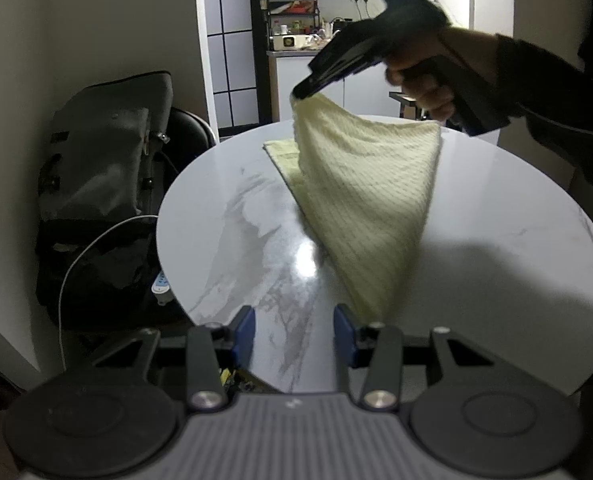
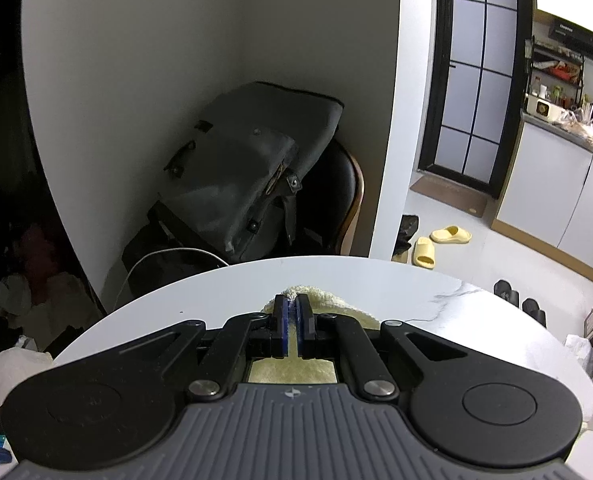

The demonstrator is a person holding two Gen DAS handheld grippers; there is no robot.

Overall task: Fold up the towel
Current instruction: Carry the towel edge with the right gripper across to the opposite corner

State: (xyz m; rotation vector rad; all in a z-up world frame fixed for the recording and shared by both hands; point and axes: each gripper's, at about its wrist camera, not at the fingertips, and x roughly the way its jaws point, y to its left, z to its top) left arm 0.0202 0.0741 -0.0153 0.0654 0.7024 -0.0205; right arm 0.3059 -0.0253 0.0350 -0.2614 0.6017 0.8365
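Note:
A pale yellow towel (image 1: 360,200) is partly lifted off the round white marble table (image 1: 236,216). One corner hangs from my right gripper (image 1: 301,93), held in a hand above the table's far side. The rest drapes down in a triangle to the tabletop, with a flat strip behind it. My left gripper (image 1: 294,332) is open at the near edge with only tabletop between its blue pads (image 1: 245,332). The towel's near corner ends just beside its right finger. In the right wrist view, my right gripper (image 2: 292,310) is shut on the towel (image 2: 332,302).
A grey bag (image 1: 104,152) sits on a dark chair left of the table, with a white cable (image 1: 76,264) and a power strip (image 1: 161,286) below. Beyond are a glass door (image 2: 472,80), a kitchen counter (image 2: 556,120) and yellow slippers (image 2: 450,235) on the floor.

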